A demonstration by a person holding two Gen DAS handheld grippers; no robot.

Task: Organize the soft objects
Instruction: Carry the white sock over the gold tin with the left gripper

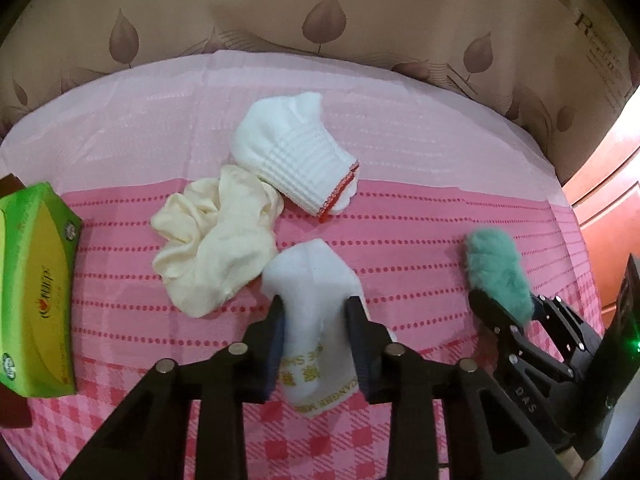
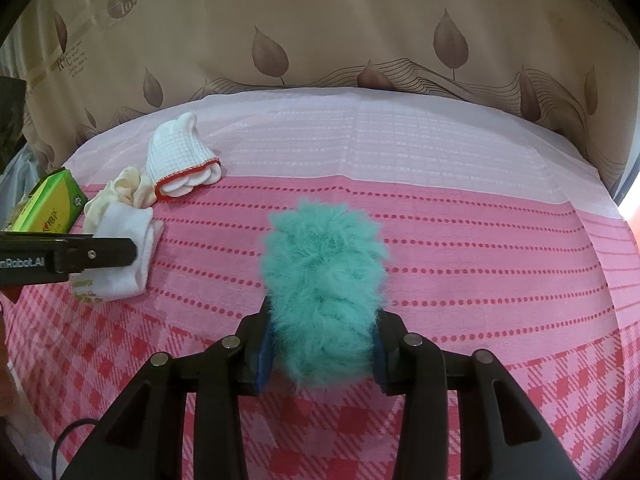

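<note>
A white sock (image 1: 312, 276) with gold lettering lies on the pink cloth, and my left gripper (image 1: 316, 308) is shut on its middle, a pad pressing each side. In the right wrist view the same left gripper (image 2: 100, 256) lies over that white sock (image 2: 128, 248). A teal fluffy piece (image 2: 324, 264) stands between the pads of my right gripper (image 2: 324, 316), which is shut on its lower half. From the left wrist view the teal piece (image 1: 496, 272) and right gripper (image 1: 508, 312) sit to the right. A crumpled cream sock (image 1: 216, 240) and a white knit glove with red cuff (image 1: 292, 152) lie just beyond.
A green tissue box (image 1: 36, 292) stands at the left edge of the table. The pink patterned cloth (image 1: 420, 232) covers the table. A beige curtain with leaf print (image 2: 360, 32) hangs right behind its far edge. A wooden door (image 1: 612, 208) shows at far right.
</note>
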